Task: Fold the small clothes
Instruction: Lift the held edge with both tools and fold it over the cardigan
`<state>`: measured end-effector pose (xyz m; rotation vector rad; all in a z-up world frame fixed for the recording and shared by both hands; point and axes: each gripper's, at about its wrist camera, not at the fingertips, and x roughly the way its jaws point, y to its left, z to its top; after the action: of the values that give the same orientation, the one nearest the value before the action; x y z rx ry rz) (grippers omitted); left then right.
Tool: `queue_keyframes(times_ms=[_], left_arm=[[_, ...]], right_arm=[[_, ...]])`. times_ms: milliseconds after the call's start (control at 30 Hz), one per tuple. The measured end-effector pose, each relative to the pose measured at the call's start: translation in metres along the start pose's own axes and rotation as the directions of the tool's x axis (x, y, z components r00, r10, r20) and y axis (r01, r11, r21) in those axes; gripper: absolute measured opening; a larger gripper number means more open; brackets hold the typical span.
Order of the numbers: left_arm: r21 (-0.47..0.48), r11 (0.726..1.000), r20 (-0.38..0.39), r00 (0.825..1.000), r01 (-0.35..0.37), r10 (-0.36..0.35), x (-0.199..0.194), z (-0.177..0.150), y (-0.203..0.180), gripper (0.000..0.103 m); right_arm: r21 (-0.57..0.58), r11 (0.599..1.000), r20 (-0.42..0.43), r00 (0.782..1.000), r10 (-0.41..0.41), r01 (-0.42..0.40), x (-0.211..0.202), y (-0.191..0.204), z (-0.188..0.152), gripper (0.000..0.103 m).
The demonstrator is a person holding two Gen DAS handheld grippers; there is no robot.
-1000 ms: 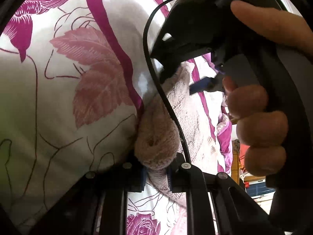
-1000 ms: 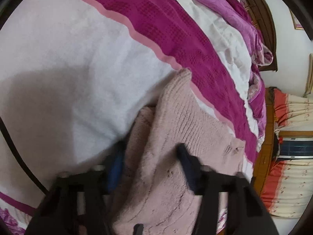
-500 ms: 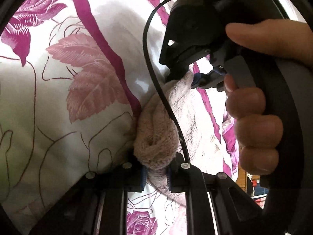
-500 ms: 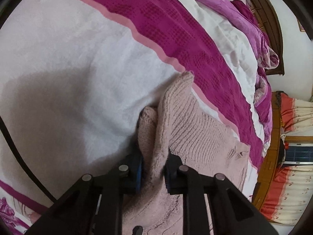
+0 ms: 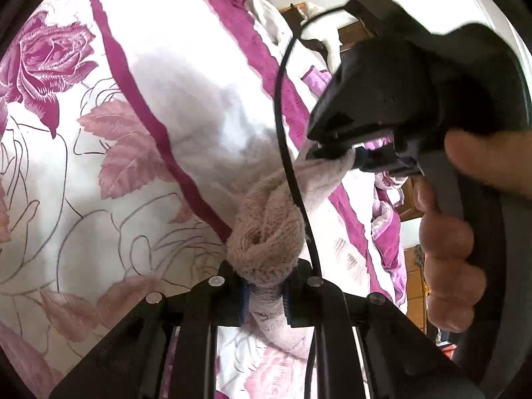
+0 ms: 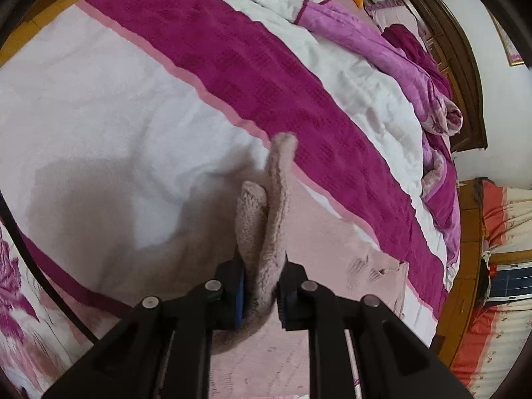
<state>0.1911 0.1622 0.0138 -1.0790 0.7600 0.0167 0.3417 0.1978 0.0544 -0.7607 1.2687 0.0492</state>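
In the left wrist view the left gripper (image 5: 264,294) sits at bottom centre, its fingers pinching a bunched fold of the pink knit garment (image 5: 266,232). That grip looks the same as a second ago. What has changed is to the right: the right gripper (image 5: 335,159), in the upper right of the frame with the person's hand (image 5: 445,259) around its handle, has closed on the far end of the cloth and risen, so the knit now runs taut from bottom centre up to the right – its long axis slanting across the floral bedspread (image 5: 139,139), one end at each gripper.

In the right wrist view the right gripper (image 6: 261,291) at bottom centre was spread on either side of the cloth a second ago; now its fingers are pressed in on a doubled edge of the pink knit garment (image 6: 266,226). The pinched edge stands up as a narrow ridge pointing toward the upper middle of the frame, while the rest of the garment lies flat on the bed in the lower right. With both ends held and lifted, the piece seems ready to be carried over into a fold – no fold laid yet, as far as I can judge.
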Motion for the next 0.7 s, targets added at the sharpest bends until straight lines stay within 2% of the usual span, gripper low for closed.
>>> queue_keyframes(times_ms=[100, 367, 467, 567, 700], left_arm=[[0.034, 0.999, 0.013, 1.0, -0.024, 0.023, 0.001, -0.01, -0.012, 0.0], [0.044, 0.999, 0.029, 0.999, -0.023, 0.022, -0.016, -0.008, -0.015, 0.0], [0.056, 0.998, 0.024, 1.0, -0.016, 0.014, -0.013, -0.018, -0.027, 0.0], [0.118, 0.993, 0.039, 0.999, -0.025, 0.021, -0.014, -0.028, -0.045, 0.0], [0.145, 0.989, 0.015, 1.0, 0.011, -0.013, -0.012, -0.038, -0.061, 0.0]], right_arm=[[0.025, 0.999, 0.028, 0.999, 0.037, -0.038, -0.005, -0.017, -0.008, 0.014], [0.056, 0.992, 0.069, 0.992, 0.109, -0.113, -0.013, -0.053, -0.032, 0.014], [0.065, 0.992, 0.068, 0.992, 0.107, -0.112, -0.012, -0.065, -0.039, 0.014], [0.074, 0.992, 0.076, 0.992, 0.097, -0.102, -0.012, -0.079, -0.046, 0.014], [0.084, 0.993, 0.089, 0.993, 0.08, -0.087, -0.014, -0.099, -0.054, 0.014]])
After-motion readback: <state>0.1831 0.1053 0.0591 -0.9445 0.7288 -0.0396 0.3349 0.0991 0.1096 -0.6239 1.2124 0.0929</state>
